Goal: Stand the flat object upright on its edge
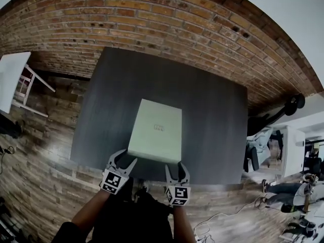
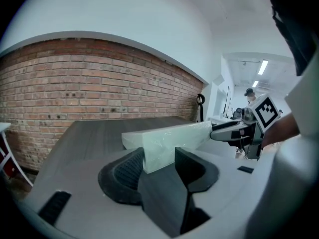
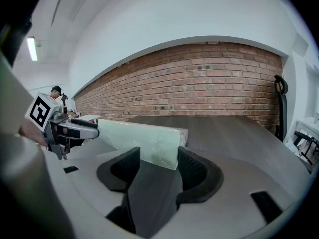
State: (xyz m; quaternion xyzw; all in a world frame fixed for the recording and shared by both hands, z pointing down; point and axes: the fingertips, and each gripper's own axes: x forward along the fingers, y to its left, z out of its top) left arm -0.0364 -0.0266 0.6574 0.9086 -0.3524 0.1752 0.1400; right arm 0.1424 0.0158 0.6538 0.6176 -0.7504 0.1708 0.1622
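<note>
A flat pale-green box (image 1: pixel 156 130) lies on the dark table (image 1: pixel 215 130), its near edge close to the table's front. My left gripper (image 1: pixel 124 159) stands open at the box's near left corner, and that corner (image 2: pixel 159 148) sits between its spread jaws. My right gripper (image 1: pixel 177 169) is open at the near right corner, which also lies between its jaws (image 3: pixel 159 146). Each gripper shows in the other's view, at the far end of the box's front face: the right gripper (image 2: pixel 234 131) and the left gripper (image 3: pixel 75 128).
A brick wall (image 1: pixel 167 19) runs behind the table. A small white table (image 1: pixel 11 77) stands to the left on the wood floor. Desks, chairs and cables (image 1: pixel 283 151) crowd the right side. A person (image 2: pixel 249 94) stands far off.
</note>
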